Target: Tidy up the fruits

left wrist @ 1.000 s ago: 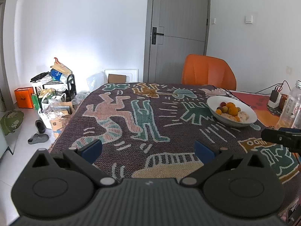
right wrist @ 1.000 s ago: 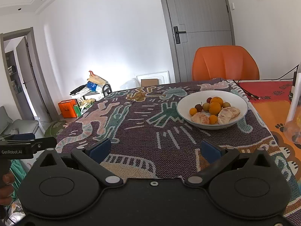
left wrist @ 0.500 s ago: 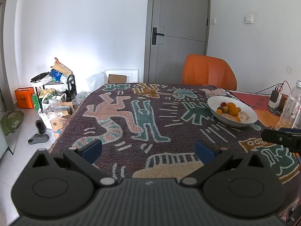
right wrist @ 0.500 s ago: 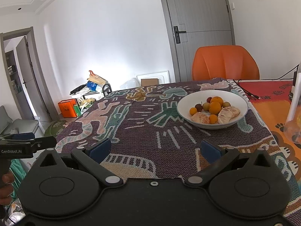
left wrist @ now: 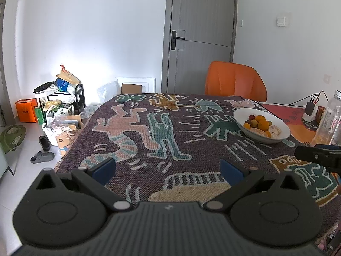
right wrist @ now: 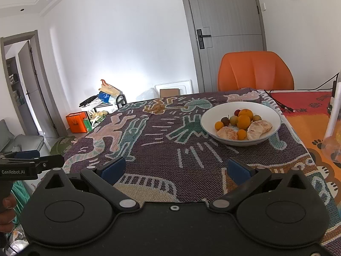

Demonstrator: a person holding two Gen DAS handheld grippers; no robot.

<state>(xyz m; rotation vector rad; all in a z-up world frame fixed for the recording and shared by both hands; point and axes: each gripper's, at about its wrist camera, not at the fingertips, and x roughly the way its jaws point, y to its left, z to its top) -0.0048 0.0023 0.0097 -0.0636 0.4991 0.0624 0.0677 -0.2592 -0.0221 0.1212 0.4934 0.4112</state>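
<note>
A white bowl [right wrist: 275, 115] stands on the patterned tablecloth [right wrist: 162, 149], holding oranges [right wrist: 243, 121], peeled citrus pieces [right wrist: 259, 129] and small plums [right wrist: 225, 120]. The bowl also shows in the left wrist view [left wrist: 240, 115] at the right. My right gripper [right wrist: 174, 168] is open and empty, above the near table edge, well short of the bowl. My left gripper [left wrist: 168, 168] is open and empty, above the near left part of the table. Each gripper's body shows at the edge of the other's view.
An orange chair [right wrist: 254, 70] stands at the table's far side before a grey door [right wrist: 226, 21]. A clear plastic bottle [left wrist: 330, 119] and a charger with cables [left wrist: 310, 112] are at the right on an orange cloth. Clutter and slippers lie on the floor at left [left wrist: 53, 115].
</note>
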